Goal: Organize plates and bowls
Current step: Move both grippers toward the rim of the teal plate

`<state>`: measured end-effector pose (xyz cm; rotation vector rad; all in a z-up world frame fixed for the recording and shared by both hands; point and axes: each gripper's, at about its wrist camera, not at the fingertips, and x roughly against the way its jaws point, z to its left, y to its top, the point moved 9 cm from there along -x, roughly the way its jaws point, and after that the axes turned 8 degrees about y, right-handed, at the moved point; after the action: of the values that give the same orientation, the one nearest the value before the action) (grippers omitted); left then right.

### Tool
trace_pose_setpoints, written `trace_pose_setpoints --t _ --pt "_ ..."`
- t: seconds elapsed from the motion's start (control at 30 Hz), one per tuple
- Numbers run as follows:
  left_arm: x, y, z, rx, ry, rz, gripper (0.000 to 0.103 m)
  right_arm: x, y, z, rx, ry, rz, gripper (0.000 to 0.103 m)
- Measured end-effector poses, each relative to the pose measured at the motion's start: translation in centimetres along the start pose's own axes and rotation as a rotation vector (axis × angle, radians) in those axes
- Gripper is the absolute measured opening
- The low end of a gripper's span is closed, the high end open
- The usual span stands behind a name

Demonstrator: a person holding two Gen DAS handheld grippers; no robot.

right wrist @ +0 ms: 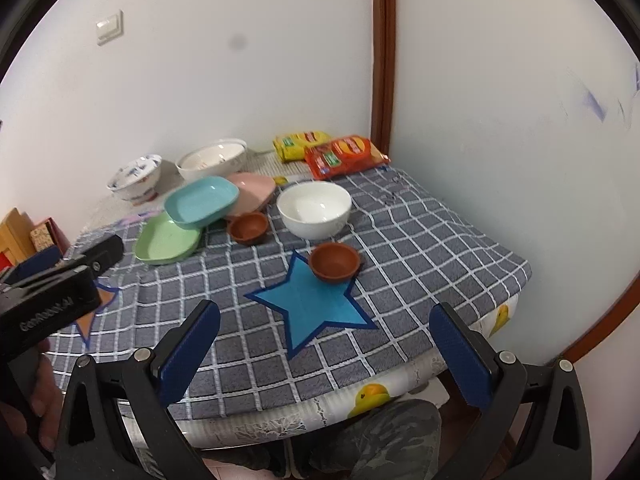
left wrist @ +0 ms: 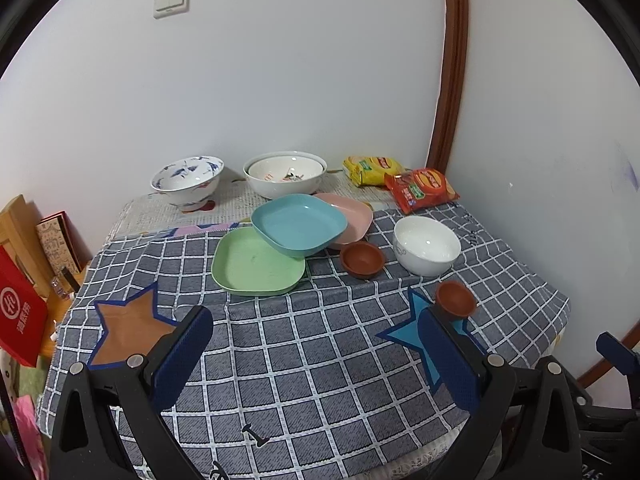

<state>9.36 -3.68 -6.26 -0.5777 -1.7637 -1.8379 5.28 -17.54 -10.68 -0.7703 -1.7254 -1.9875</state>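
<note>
Left hand-held gripper [left wrist: 316, 354]: jaws spread wide, holding nothing, hovering above the near part of the tabletop [left wrist: 320, 360], between the orange star [left wrist: 132, 324] and the blue star [left wrist: 416, 334]. Right hand-held gripper [right wrist: 324, 352]: jaws likewise wide apart and unloaded, above the near edge just in front of the blue star.

A small brown bowl [right wrist: 334, 261] sits at the blue star's far point. A second brown bowl [right wrist: 248, 227] stands farther back, beside the white bowl [right wrist: 314, 210]. The blue plate [left wrist: 299, 225] lies tilted, overlapping the green plate [left wrist: 256, 262] and the pink plate [left wrist: 352, 216]. Near the wall stand a blue-patterned bowl [left wrist: 187, 181] and a large white bowl [left wrist: 285, 174] with a smaller bowl nested inside. Two snack packets [left wrist: 400, 180] lie in the corner.
</note>
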Motion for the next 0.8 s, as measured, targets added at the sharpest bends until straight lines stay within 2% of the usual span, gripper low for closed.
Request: trace_pose_setpoints --t 0.3,0.53,0.8 --pt "-3.4 0.9 1.3 0.024 0.007 0.048 0.103 -3.3 0.5 -0.2 0.049 -0.092 0.065 0.103" --pt "-6.9 1.7 2.9 0.052 -0.003 0.106 0.103 -6.0 2.3 1.3 0.008 0.010 0.059 0.103" --pt "-11.0 2.6 5.0 0.083 0.038 0.139 0.098 -9.9 5.3 3.7 0.026 0.063 0.078 0.094"
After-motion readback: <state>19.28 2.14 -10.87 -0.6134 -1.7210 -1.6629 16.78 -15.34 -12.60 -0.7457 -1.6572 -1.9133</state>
